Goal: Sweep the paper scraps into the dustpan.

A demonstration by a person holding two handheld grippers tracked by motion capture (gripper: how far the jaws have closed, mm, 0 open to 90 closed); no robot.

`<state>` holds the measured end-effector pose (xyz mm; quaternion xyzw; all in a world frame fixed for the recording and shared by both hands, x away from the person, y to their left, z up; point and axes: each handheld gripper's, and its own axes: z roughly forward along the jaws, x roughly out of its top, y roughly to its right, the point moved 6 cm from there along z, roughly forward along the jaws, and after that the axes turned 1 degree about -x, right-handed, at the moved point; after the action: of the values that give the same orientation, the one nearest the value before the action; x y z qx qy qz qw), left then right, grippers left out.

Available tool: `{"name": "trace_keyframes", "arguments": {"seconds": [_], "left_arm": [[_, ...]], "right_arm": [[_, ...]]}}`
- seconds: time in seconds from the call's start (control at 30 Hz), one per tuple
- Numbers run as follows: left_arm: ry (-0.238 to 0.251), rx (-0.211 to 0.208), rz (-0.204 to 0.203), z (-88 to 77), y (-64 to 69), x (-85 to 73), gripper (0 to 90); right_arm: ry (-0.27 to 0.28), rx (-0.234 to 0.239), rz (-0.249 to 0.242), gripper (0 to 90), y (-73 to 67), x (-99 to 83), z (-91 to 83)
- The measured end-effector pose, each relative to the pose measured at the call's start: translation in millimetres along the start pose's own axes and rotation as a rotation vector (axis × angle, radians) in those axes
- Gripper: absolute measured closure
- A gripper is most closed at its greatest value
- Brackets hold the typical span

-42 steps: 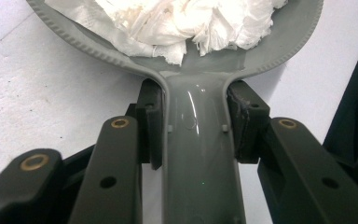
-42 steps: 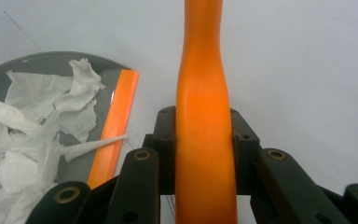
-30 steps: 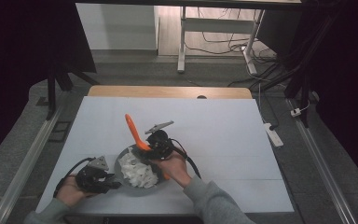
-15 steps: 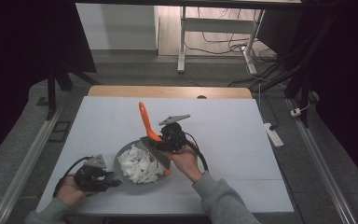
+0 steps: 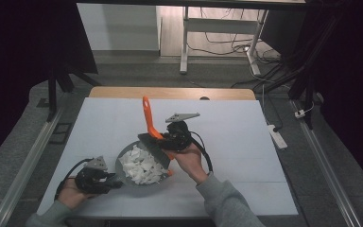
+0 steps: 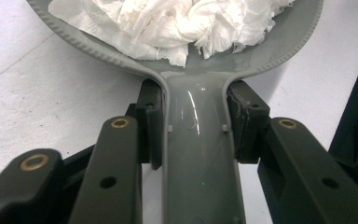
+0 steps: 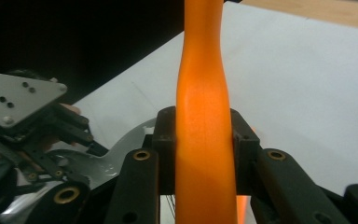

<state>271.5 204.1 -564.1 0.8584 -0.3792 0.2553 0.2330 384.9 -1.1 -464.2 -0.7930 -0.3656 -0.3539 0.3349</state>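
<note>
A grey dustpan (image 5: 119, 168) lies on the white table, heaped with crumpled white paper (image 5: 140, 166). My left gripper (image 5: 105, 181) is shut on the pan's handle (image 6: 199, 140); both pads (image 6: 150, 122) press its sides, and the paper (image 6: 177, 21) is just beyond. My right gripper (image 5: 168, 140) is shut on an orange tool handle (image 5: 147, 115) that rises steeply up and away. The tool's grey flat head (image 5: 154, 150) hangs over the pan's right side. In the right gripper view the orange handle (image 7: 203, 116) stands between the pads, with the left gripper (image 7: 25, 123) farther off.
White table top (image 5: 236, 142) reaches to a wooden strip (image 5: 170, 92) along its far edge. A white power strip (image 5: 278, 137) lies on the floor at the right. Metal rails run along both sides, and a desk frame with cables stands beyond.
My right gripper has risen and moved to the right and away, carrying the orange tool, whose handle now stands more upright. The left gripper and dustpan have stayed put.
</note>
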Motion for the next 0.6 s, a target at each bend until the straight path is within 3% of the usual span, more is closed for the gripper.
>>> {"name": "trace_keyframes", "arguments": {"seconds": [0.2, 0.6], "left_arm": [[0.03, 0.013, -0.017, -2.9, -2.4, 0.3, 61.9], [0.111, 0.085, -0.046, -10.1, -7.1, 4.7, 61.9]], "right_arm": [[0.0, -0.061, 0.026, 70.3, 22.7, -2.6, -11.3], [0.006, -0.166, 0.067, 70.3, 61.7, -17.2, -48.2]]}}
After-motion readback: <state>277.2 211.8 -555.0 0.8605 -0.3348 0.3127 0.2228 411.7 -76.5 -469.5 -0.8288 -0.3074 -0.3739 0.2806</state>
